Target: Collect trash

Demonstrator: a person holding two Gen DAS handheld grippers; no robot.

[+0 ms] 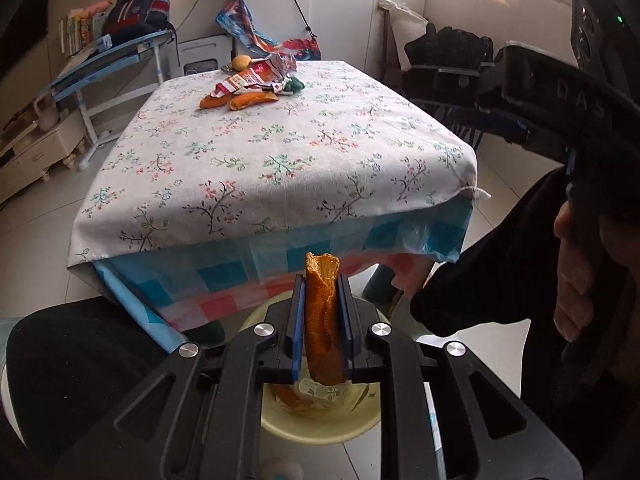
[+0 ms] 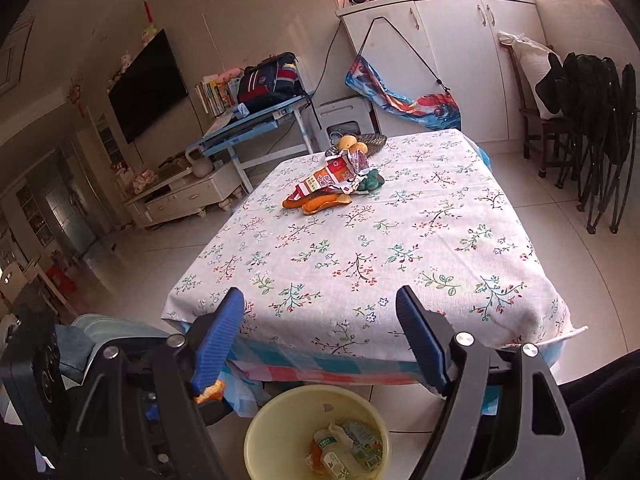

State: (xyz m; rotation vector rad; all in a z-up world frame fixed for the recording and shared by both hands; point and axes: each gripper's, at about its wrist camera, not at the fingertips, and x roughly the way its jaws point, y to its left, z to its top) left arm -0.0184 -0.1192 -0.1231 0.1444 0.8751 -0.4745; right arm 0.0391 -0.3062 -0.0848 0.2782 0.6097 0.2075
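Observation:
My left gripper (image 1: 322, 280) is shut on an orange peel strip (image 1: 322, 320), held upright over a pale yellow bin (image 1: 320, 426) on the floor before the table. The bin (image 2: 260, 432) holds cartons and wrappers (image 2: 348, 448). My right gripper (image 2: 320, 300) is open and empty, above the bin at the table's near edge. More trash lies at the table's far side: a torn red-and-white carton (image 2: 334, 174), orange peels (image 2: 316, 202) and a green crumpled piece (image 2: 370, 182). They also show in the left wrist view, carton (image 1: 256, 74) and peels (image 1: 240, 100).
The table has a floral cloth (image 2: 360, 248) over a checked plastic sheet. A fruit basket (image 2: 360, 144) stands at its far edge. A blue desk (image 2: 248, 128), a TV cabinet (image 2: 180, 196), white cupboards (image 2: 440, 60) and chairs with dark clothes (image 2: 592, 92) surround it.

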